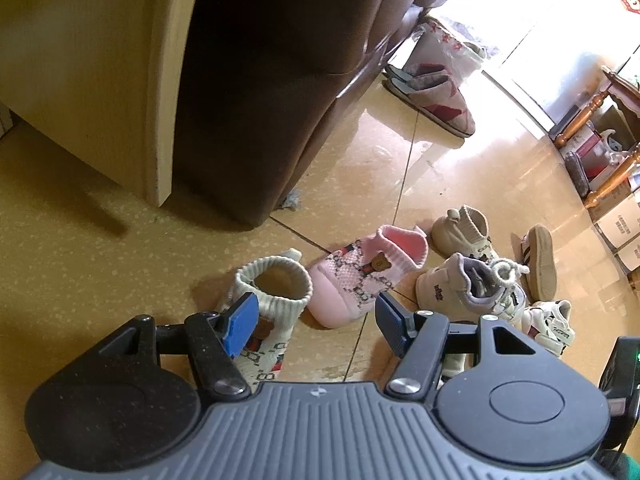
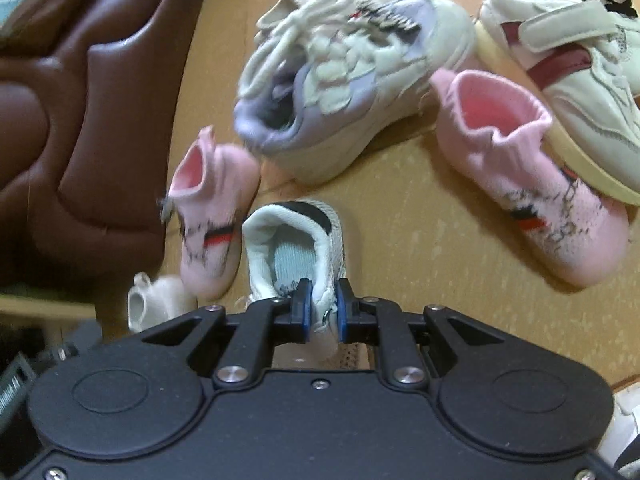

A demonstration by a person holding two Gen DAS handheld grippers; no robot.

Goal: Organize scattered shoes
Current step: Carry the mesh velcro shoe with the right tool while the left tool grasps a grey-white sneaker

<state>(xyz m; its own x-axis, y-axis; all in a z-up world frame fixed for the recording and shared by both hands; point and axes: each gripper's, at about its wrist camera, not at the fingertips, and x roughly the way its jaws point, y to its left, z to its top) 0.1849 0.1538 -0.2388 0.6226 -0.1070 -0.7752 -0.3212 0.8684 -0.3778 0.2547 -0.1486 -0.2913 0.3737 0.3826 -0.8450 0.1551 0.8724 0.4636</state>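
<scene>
Shoes lie scattered on the yellow floor (image 1: 100, 248) beside a brown sofa (image 1: 272, 80), and most of them are small children's shoes.

In the right wrist view, the right gripper (image 2: 320, 308) has its jaws pressed on the collar of a white shoe (image 2: 296, 240), pinching the edge of the opening between the blue pads. I think this edge is chosen because it is thin and firm enough for a narrow grip, and the shoe can hang from it without turning much. Whether the shoe is already off the floor I cannot tell.

Around it, at 10 o'clock, a pink shoe (image 2: 212, 216) stands just beside the white one. At 12 o'clock is a grey laced sneaker (image 2: 352, 80). At 2 o'clock lies a second pink shoe (image 2: 532, 184), and a strap sneaker (image 2: 560, 52) lies against it. A cream shoe (image 2: 160, 304) shows at 9 o'clock near the sofa.

In the left wrist view, the left gripper (image 1: 314, 316) holds nothing and its jaws are spread wide. It hangs low over the floor, with the cream knit shoe (image 1: 272, 292) at its left finger and a pink shoe (image 1: 360, 276) just ahead at 12 o'clock. This looks like a ready position for the next pick, probably one of these two.

The pink pair is apart, so matching is not yet done. A pair of slippers (image 1: 432, 96) sits far off at 1 o'clock by the sofa end.
</scene>
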